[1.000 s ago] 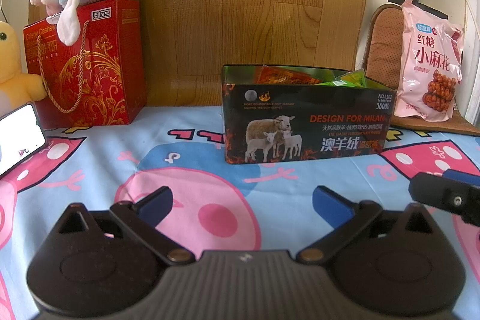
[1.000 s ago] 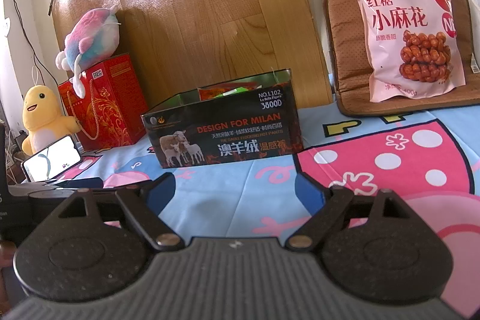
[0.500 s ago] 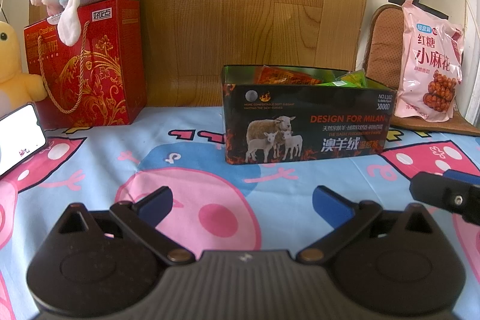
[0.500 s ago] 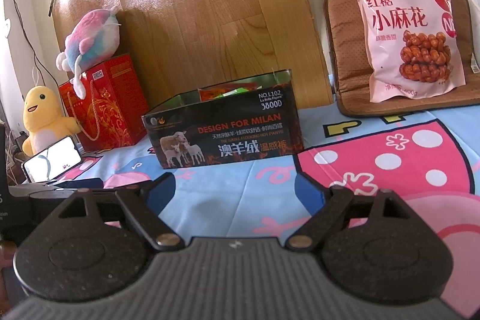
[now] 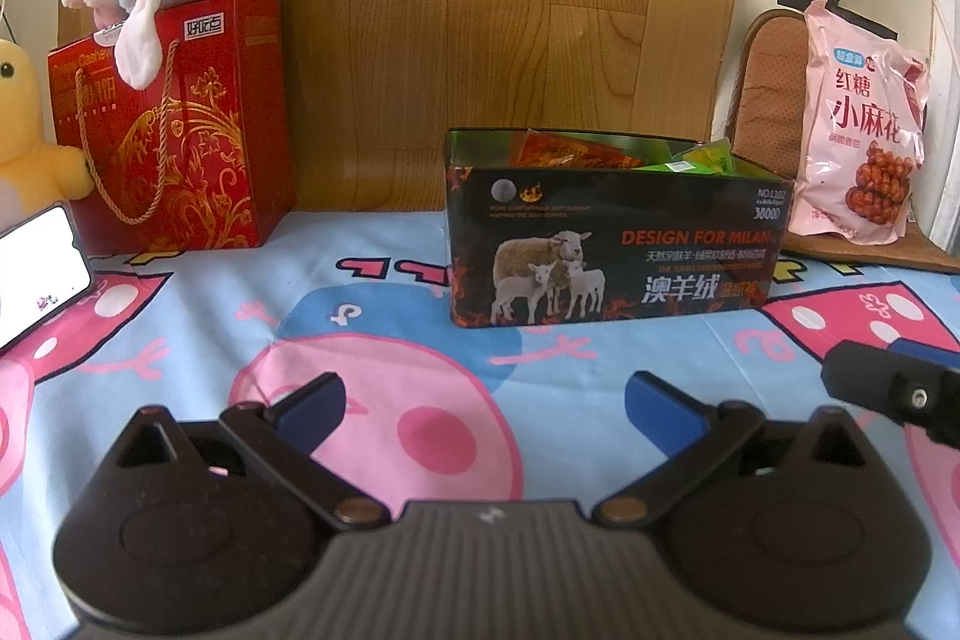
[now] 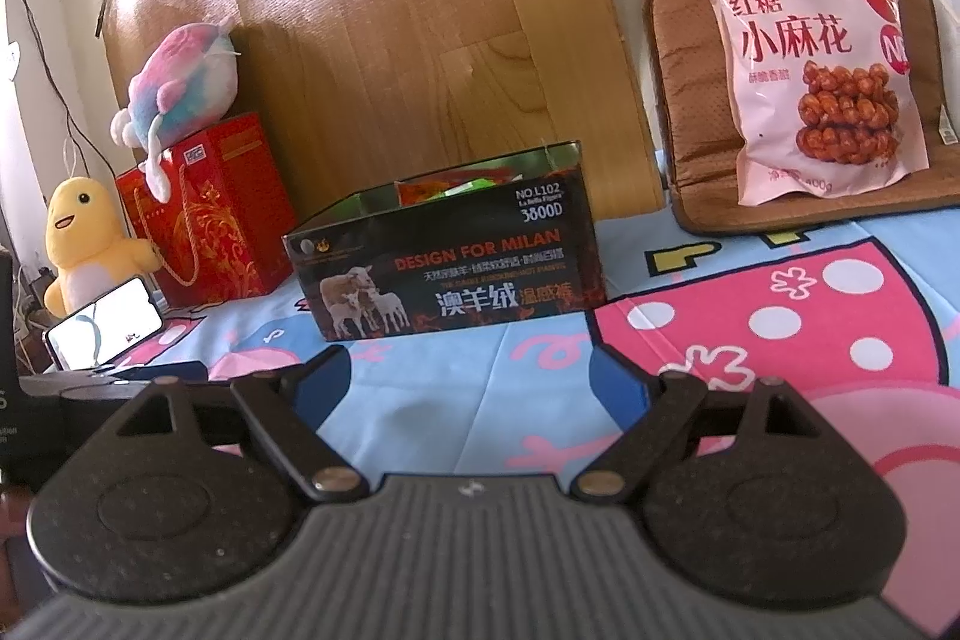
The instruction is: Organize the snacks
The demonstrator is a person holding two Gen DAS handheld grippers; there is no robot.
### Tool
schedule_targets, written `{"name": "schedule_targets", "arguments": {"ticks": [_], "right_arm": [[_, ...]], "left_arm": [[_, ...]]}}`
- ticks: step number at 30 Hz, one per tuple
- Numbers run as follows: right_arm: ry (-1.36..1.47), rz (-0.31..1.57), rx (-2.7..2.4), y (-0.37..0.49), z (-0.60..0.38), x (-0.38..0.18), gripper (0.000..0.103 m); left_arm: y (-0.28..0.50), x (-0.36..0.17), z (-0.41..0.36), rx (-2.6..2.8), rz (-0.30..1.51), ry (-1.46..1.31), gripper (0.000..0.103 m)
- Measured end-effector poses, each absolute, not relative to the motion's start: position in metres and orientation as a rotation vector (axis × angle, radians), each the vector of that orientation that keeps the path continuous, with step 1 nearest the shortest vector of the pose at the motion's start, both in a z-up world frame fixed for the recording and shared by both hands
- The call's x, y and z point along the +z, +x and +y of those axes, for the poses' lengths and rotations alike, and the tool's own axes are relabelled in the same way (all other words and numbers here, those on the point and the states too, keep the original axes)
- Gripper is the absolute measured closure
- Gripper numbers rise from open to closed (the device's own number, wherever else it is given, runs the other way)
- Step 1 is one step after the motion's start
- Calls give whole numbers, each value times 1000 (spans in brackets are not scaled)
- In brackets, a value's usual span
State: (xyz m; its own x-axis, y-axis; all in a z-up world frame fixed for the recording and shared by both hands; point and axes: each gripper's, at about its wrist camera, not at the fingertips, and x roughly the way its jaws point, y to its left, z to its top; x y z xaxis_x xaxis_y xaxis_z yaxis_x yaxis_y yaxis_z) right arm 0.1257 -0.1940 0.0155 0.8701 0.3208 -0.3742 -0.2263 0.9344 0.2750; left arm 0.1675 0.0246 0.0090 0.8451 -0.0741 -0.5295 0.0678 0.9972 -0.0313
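Observation:
A black open-top tin (image 5: 612, 250) (image 6: 444, 274) printed with sheep stands on the cartoon-print cloth, with orange and green snack packets (image 5: 576, 154) showing over its rim. A big pink snack bag (image 5: 858, 130) (image 6: 822, 64) leans upright on a brown cushion at the right. My left gripper (image 5: 483, 403) hovers open over the cloth, well short of the tin, nothing between its blue pads. My right gripper (image 6: 471, 376) is open and empty too, in front of the tin's right end. One of its fingers (image 5: 888, 391) pokes into the left wrist view at the right.
A red gift bag (image 5: 174, 130) (image 6: 210, 208) with a pastel plush on top stands at the back left, beside a yellow plush (image 6: 84, 244). A lit phone (image 5: 36, 274) (image 6: 105, 322) leans at the left edge. A wooden board (image 5: 480, 10) backs the scene.

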Motion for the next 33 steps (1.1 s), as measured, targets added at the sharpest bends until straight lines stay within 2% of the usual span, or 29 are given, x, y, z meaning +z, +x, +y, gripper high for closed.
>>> {"name": "schedule_targets", "arguments": {"ticks": [33], "right_arm": [[216, 425, 284, 124, -193, 16, 15]], "left_arm": [[170, 9, 27, -38, 575, -17, 0]]}}
